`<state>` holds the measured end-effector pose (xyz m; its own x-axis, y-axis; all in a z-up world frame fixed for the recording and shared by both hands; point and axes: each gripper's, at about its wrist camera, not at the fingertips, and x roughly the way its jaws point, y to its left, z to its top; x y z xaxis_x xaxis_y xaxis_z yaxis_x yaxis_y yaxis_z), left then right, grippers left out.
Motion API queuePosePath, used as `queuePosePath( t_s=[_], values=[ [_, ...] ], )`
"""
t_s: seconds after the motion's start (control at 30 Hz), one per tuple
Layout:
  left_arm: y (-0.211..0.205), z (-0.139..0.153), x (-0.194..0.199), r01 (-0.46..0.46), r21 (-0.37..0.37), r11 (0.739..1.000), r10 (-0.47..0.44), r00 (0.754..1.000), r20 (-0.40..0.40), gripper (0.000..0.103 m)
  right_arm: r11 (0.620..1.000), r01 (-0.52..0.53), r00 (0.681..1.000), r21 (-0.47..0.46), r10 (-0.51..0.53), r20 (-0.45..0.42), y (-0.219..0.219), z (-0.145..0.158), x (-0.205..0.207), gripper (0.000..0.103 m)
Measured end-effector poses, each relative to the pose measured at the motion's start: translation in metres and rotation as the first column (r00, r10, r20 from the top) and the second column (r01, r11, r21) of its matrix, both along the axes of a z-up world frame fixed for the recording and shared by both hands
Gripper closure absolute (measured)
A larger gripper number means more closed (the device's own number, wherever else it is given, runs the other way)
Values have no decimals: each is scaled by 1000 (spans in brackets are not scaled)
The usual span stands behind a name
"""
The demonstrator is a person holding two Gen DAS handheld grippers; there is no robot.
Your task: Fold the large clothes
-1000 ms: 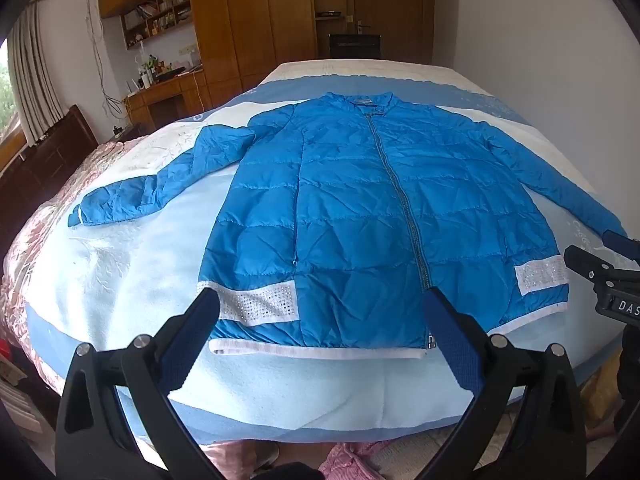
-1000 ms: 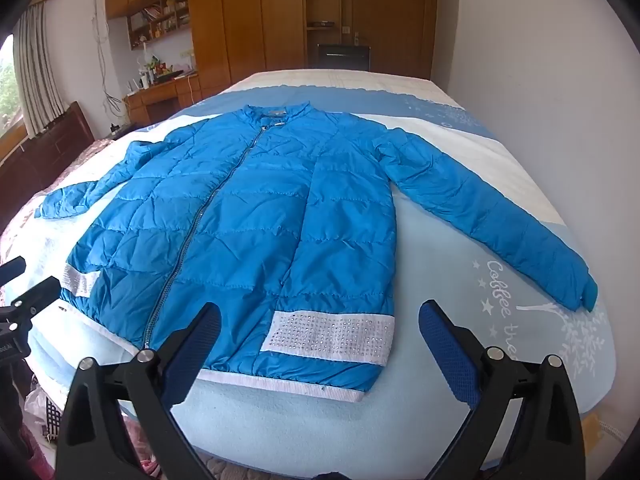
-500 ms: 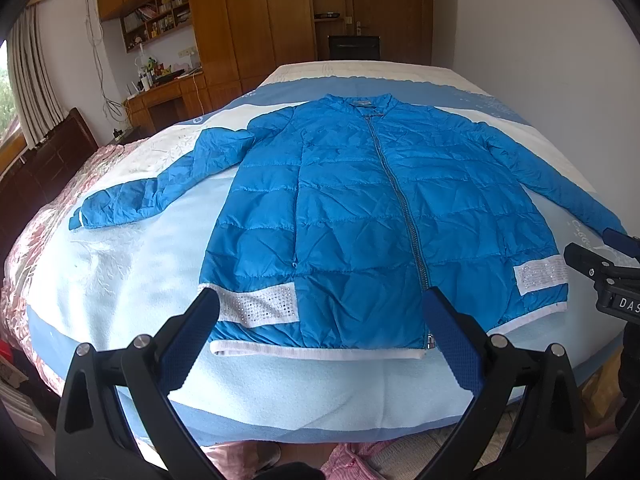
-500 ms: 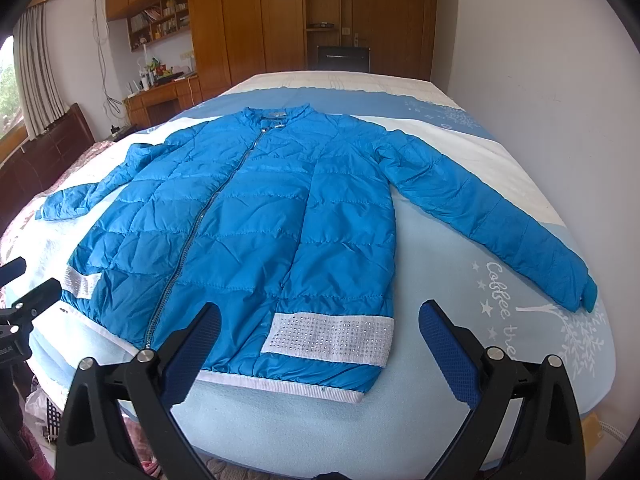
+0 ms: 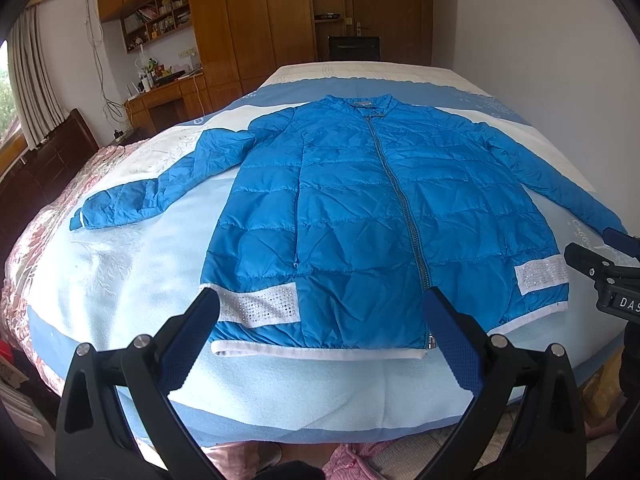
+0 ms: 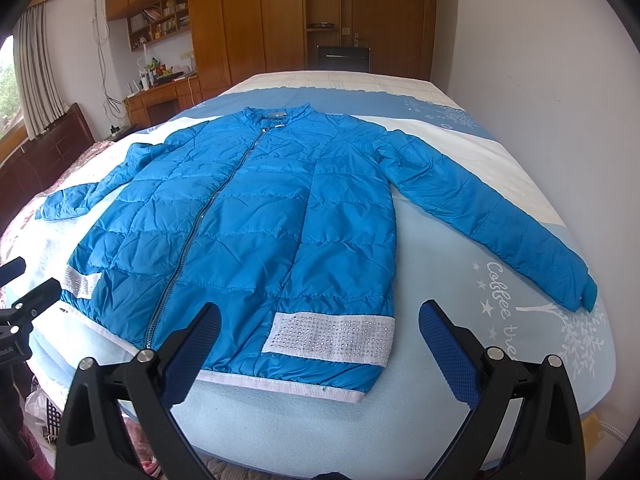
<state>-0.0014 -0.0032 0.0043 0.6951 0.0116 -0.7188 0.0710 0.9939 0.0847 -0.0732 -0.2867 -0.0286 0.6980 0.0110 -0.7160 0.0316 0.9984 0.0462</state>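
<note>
Nothing has shifted since earlier: your left gripper [image 5: 320,344] and right gripper [image 6: 320,352] hover at the near bed [image 5: 120,280] edge, fingers spread apart, empty. Before you the blue quilted jacket [image 5: 360,216] lies flat, zipped; light, puffy, probably slippery, so pinch sleeve cuffs or hem.

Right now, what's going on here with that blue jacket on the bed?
A person holds a two-finger tool in each hand, about to fold a blue puffer jacket spread flat on the bed, zipped up with both sleeves out to the sides. The left tool and right tool both hover open near the hem at the foot of the bed, touching nothing. No fold has been made yet.
</note>
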Motion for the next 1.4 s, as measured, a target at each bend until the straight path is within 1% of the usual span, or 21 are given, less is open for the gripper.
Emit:
queuePosePath(
  t_s=[1.4],
  values=[
    [3, 1, -3, -4, 3, 1000, 4, 1000, 6, 3, 1000, 2, 1000, 3, -2, -1, 0, 1, 0, 4]
  ],
)
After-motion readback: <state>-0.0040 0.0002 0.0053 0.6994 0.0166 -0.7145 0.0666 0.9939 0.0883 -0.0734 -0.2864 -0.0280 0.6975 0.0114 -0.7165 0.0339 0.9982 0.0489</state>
